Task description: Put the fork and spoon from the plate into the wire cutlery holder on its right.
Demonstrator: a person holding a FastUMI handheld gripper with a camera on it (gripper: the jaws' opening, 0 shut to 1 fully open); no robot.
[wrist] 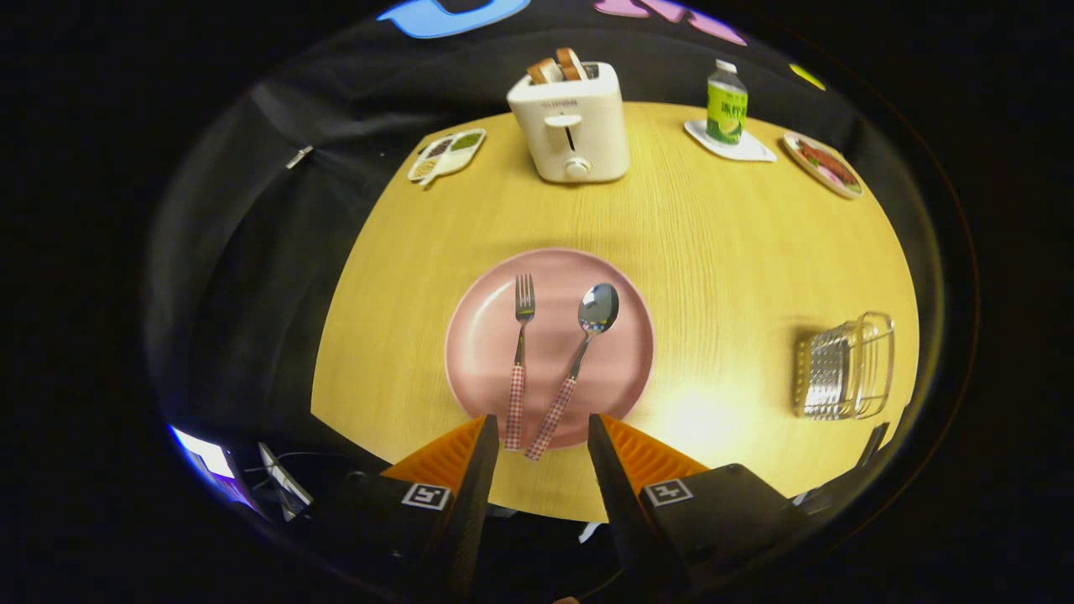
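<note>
Pink plate (478, 352) is ref: gripper (544, 432) spread wide, empty, at its near rim, w/ fork (519, 361) + spoon (577, 361) handle ends between fingers. Holder (846, 366) well right of plate. Risk: handles nearly touch, so closing may catch both.

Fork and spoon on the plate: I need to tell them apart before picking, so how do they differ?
The fork ends in tines and lies nearly straight away from the open gripper; the spoon ends in a rounded bowl and slants right. Both lie on the pink plate, share checked handles, and their handle ends sit between the fingers.
</note>
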